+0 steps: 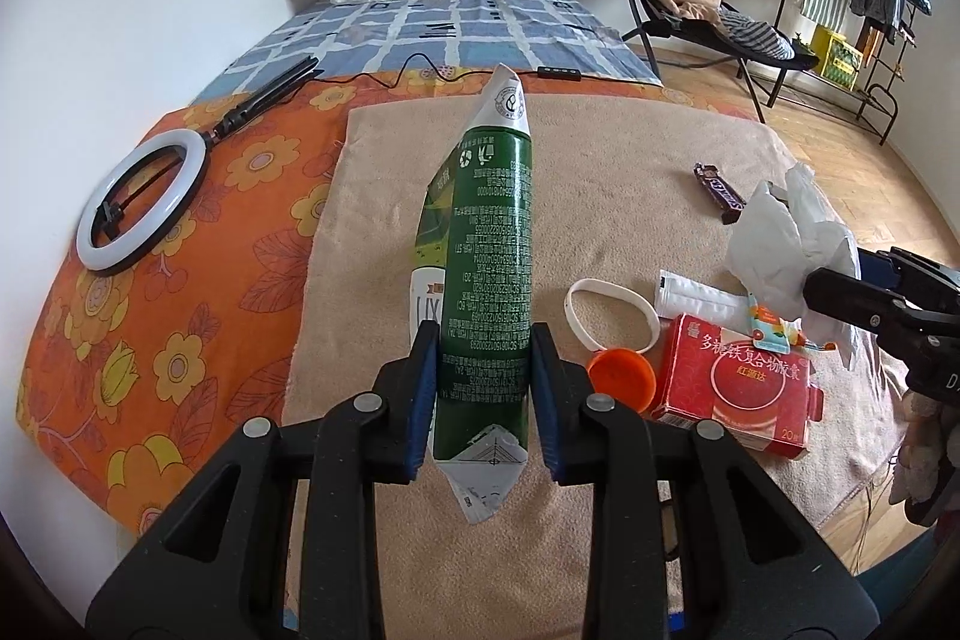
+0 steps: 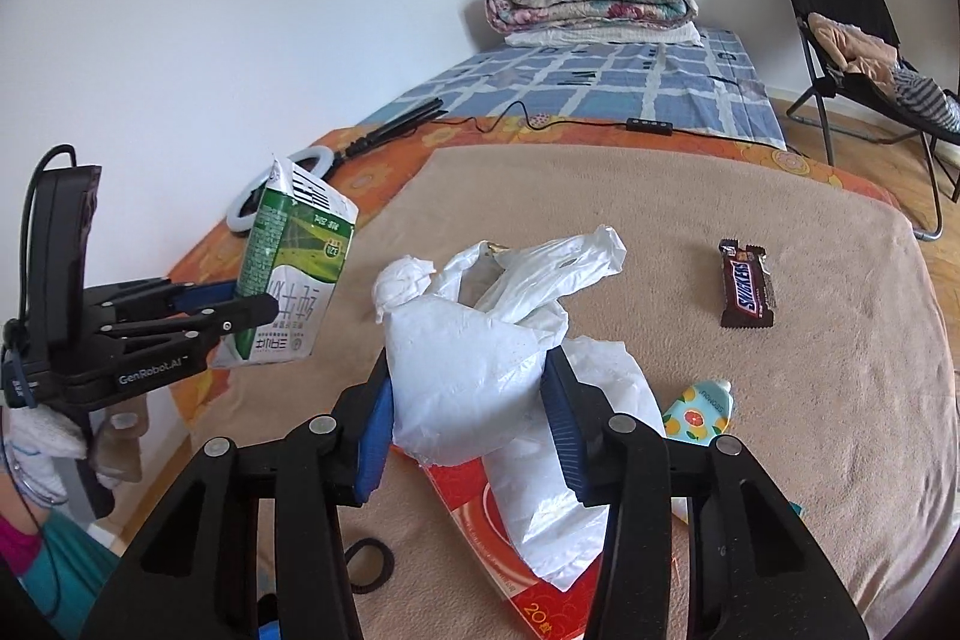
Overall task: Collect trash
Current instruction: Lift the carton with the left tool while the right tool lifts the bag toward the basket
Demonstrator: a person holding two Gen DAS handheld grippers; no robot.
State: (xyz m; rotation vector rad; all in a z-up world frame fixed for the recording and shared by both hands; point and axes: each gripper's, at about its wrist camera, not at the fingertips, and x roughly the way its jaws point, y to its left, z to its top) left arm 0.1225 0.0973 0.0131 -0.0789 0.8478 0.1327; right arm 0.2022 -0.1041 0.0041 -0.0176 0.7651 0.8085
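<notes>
**Both grippers loaded up over the bed**

So the left gripper point(image 1: 483, 388) has its blue pads clamped on a green and white milk carton point(image 1: 487, 292), squeezing the narrow sides near the bottom end. The carton is flattened a bit and held up off the tan blanket point(image 1: 600, 196), its folded top pointing away toward the far end of the bed. From the right wrist view you can see the same carton point(image 2: 288, 274) hanging in the air at the left, tilted, clearly not touching anything but the gripper.

The right gripper point(image 2: 468, 400) is closed partway around a white plastic bag point(image 2: 474, 358), pads pressing into the bunched-up middle of it. The bag's handles flop open toward the far side, and its lower part drapes over a red box point(image 2: 480, 508) lying on the blanket.

Other stuff on the blanket: a Snickers bar point(image 2: 747, 283) sits far right, well apart from the bag. A little pouch with orange fruit print point(image 2: 699, 409) peeks out just beside the right pad. In the left wrist view there's an orange cap point(image 1: 621, 376) touching the near-left corner of the red box, and a white wristband point(image 1: 612, 307) just behind the cap. A ring light point(image 1: 144, 199) lies on the orange floral sheet point(image 1: 180, 340) at the left.
</notes>
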